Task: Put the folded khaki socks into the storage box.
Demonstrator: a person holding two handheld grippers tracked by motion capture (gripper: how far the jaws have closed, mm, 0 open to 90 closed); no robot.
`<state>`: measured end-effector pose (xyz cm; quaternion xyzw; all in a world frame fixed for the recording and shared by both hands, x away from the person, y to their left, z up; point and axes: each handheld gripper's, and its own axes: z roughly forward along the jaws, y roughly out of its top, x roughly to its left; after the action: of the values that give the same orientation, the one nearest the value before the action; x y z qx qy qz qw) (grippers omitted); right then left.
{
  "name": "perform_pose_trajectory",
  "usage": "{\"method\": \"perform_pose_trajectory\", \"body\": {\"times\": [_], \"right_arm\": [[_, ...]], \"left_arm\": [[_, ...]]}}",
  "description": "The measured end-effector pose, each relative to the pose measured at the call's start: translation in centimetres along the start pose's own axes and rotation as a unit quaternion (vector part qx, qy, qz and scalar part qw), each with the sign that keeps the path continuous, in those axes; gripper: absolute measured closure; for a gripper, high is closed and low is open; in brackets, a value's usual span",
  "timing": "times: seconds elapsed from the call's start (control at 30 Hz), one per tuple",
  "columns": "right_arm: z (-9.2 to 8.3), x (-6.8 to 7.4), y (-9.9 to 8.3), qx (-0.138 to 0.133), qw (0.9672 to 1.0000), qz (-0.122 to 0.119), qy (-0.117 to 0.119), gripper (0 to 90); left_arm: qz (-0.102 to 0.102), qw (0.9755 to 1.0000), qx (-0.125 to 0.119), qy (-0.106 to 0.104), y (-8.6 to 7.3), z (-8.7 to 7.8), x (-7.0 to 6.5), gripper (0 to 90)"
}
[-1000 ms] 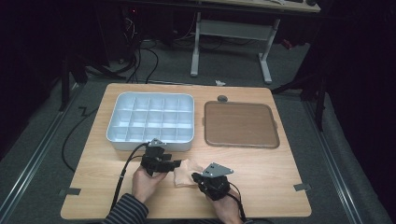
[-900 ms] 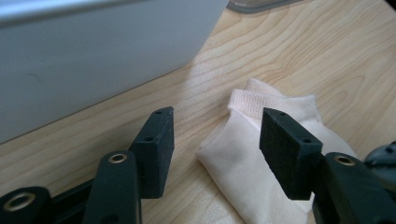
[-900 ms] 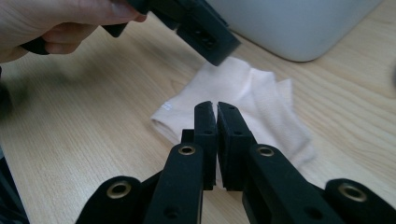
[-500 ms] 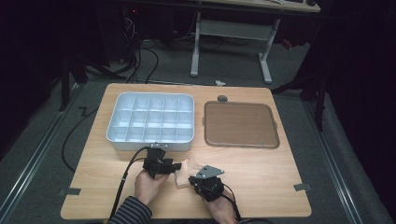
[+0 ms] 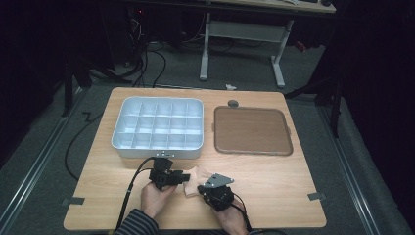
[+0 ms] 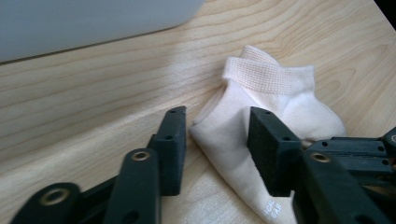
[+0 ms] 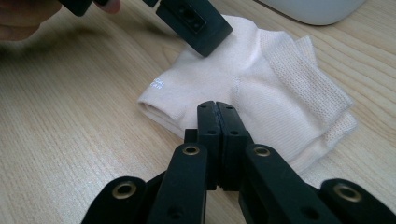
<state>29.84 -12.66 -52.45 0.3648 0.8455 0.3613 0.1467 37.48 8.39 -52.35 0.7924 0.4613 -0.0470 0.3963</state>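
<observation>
A small cream-coloured ankle sock of soft knit cotton lies folded on the pale wood-grain tabletop, low in the middle of the high view, just in front of the tray. Tiny white lettering is printed near its toe end (two short lines, too small and blurred to read in either gripper view). Its cuff is a coarser ribbed band, folded over at the upper right of the right gripper view; the body of the sock is smooth and slightly puffed.

The left gripper, matte black plastic with blocky, hole-dotted pads, straddles one folded corner of the sock. Its jaws stand half apart and have just been closing, with the fabric between them; one pad lies against the cloth, the other sits just clear of it on the bare wood.

The right gripper has its two black jaws pressed flat together, tips resting at the sock's near edge; whether any cloth is pinched there cannot be told.

In the upper left of the high view sits a pale grey plastic tray divided into a grid of square compartments, and to its right a flat brown square mat with rounded corners, its surface dull and leathery.
</observation>
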Motion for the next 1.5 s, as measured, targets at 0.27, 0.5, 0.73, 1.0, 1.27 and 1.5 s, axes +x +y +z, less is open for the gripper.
{"method": "perform_pose_trajectory", "body": {"times": [0.27,0.5,0.73,1.0,1.27,1.5], "right_arm": [[0.0,-0.1,0.0,0.002,1.0000,-0.005,0.001,89.9],[0.0,0.1,0.1,0.004,1.0000,-0.007,-0.002,89.8],[-0.3,-0.1,0.4,0.000,1.0000,-0.006,0.000,89.2],[-0.9,-0.4,2.3,-0.009,0.9999,-0.002,-0.007,90.0],[0.4,-0.8,2.0,0.015,0.9998,-0.012,-0.009,90.0],[0.8,-0.2,2.1,0.026,0.9994,-0.022,0.000,90.0]], "left_arm": [[-0.013,0.9998,-0.007,-0.015,-0.1,0.3,0.2,75.1],[-0.011,0.9988,-0.024,-0.041,0.0,-0.2,0.2,83.4],[-0.006,0.9978,-0.029,-0.060,0.0,-0.5,0.3,84.0],[-0.007,0.9971,-0.023,-0.072,0.1,-0.7,0.3,84.1],[-0.009,0.9956,-0.019,-0.091,0.3,-0.9,0.7,84.1],[-0.006,0.9946,-0.027,-0.100,0.5,-1.8,0.4,84.3]]}}
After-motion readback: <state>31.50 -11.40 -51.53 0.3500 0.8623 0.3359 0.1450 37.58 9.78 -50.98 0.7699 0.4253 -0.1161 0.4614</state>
